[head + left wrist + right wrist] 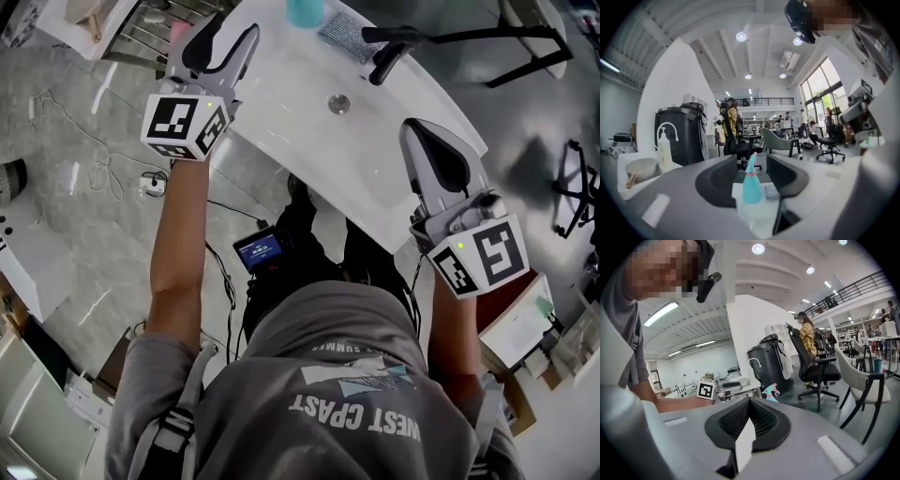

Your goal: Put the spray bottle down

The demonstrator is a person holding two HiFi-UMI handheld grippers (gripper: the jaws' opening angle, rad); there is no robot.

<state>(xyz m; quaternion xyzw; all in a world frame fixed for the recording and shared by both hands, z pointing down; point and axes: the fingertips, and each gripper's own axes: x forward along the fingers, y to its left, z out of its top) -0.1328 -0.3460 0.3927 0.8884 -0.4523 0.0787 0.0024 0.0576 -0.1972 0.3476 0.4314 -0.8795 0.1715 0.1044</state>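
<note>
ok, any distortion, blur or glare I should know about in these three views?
Head view: sharp, warped at the edges; white table bright, little texture. Left gripper view: black vignette, its own jaws soft up close, spray bottle reasonably crisp, mosaic patch at top. Right gripper view: same vignette, ceiling light blooms, mosaic patch top left.

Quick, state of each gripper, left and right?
Left gripper: open; the spray bottle stands free, ahead of its fingers, not gripped.
Right gripper: closed, holding nothing.
</note>
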